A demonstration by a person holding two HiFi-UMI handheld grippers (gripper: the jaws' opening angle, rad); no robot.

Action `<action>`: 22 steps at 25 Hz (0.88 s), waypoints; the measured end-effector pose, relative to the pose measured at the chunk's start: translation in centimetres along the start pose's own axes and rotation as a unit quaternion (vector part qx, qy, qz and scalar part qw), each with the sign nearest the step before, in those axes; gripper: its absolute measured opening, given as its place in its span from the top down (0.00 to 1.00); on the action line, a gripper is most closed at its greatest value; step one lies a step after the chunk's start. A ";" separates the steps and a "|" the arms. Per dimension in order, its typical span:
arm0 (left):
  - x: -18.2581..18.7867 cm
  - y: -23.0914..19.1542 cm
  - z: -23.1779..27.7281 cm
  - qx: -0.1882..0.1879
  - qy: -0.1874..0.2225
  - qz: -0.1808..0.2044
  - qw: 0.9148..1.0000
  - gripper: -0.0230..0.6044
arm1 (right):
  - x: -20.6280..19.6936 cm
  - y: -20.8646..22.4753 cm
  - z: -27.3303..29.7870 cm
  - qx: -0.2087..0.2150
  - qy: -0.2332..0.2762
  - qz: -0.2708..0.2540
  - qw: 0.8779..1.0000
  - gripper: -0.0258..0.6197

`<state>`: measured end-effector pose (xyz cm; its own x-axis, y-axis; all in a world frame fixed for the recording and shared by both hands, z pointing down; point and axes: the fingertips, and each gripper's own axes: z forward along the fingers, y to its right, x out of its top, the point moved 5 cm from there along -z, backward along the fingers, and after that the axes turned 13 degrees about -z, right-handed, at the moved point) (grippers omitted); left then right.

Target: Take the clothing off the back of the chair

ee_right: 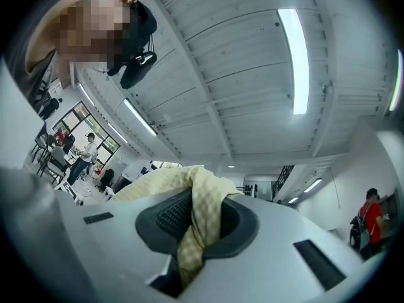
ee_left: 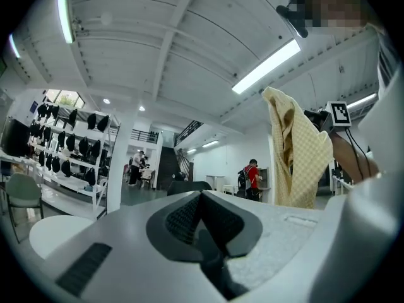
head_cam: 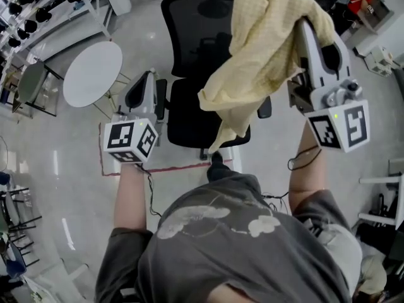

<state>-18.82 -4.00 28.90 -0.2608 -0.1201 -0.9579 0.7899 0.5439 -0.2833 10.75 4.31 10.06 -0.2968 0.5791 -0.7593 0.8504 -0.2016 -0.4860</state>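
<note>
A pale yellow checked garment [head_cam: 265, 49] hangs in the air over the black office chair [head_cam: 196, 55], clear of its backrest. My right gripper [head_cam: 309, 27] is shut on the garment's upper edge; in the right gripper view the cloth [ee_right: 199, 223] is pinched between the jaws and trails over them. My left gripper [head_cam: 146, 79] is at the chair's left side, shut with nothing in it. From the left gripper [ee_left: 205, 223] view the garment [ee_left: 293, 150] hangs at the right.
A round white table [head_cam: 93, 73] stands left of the chair. Shelving with dark items [head_cam: 38, 8] lines the far left. Red tape [head_cam: 170, 168] marks the floor near the chair base. Other people [ee_left: 251, 177] stand far off.
</note>
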 end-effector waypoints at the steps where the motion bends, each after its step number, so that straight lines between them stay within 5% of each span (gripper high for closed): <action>1: -0.3 0.1 -1.1 0.000 -0.002 -0.002 1.000 0.97 | -0.1 -0.9 -0.6 0.001 -0.010 0.006 1.000 0.92; 22: -1.7 3.2 -12.5 -0.040 -0.033 0.000 0.999 0.97 | -1.9 -12.9 -11.1 -0.014 -0.175 0.047 0.983 0.92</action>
<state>-22.76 8.36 30.21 -0.2214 -0.1728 -0.9598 0.7419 0.6089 -0.2807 5.18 14.55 22.54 -0.3437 0.2502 -0.9051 0.8913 -0.2167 -0.3983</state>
